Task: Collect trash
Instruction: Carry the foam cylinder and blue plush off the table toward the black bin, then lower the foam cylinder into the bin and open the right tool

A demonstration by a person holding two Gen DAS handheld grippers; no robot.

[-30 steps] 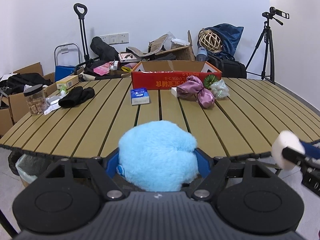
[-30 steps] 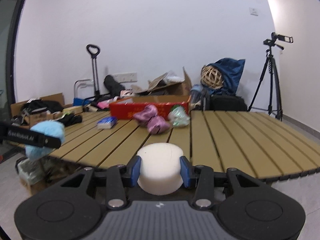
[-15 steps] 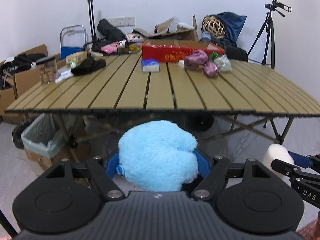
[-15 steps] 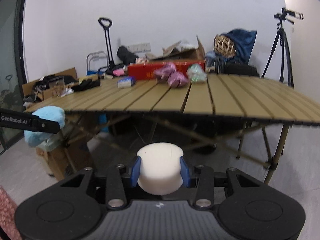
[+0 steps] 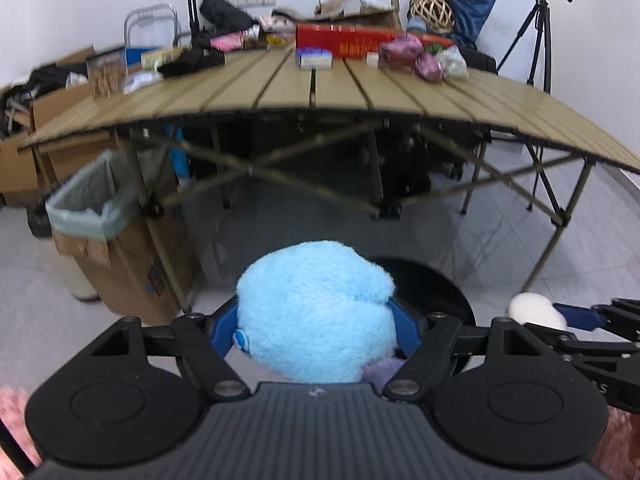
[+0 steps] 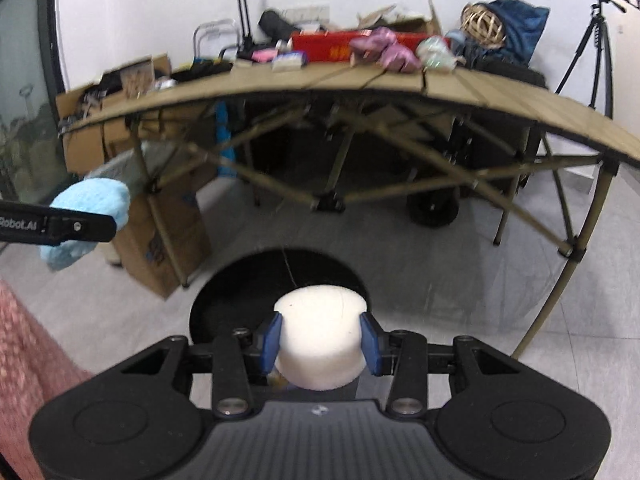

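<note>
Plush, light blue and fluffy [image 5: 316, 312]: pinched between the blue fingers [image 5: 223, 330] of my left gripper [image 5: 316, 332], held low in front of the worktop [image 5: 360, 92], above the grey floor.

Foam puck, white and cylindrical [image 6: 320, 336]: clamped between the fingers [image 6: 370, 344] of my right gripper [image 6: 320, 346], directly above a round black disc [image 6: 224, 292] on the floor.

Cardboard box lined with a pale green bag [image 5: 100, 216]: standing on the floor beside the worktop's left leg, left of the plush.

Worktop, tan slats: I count a red carton [image 5: 348, 40], purple bundles [image 5: 408, 54] and a small blue-white box [image 5: 314, 58] near its far edge.

Tripod [image 5: 536, 28]: by the right wall.
</note>
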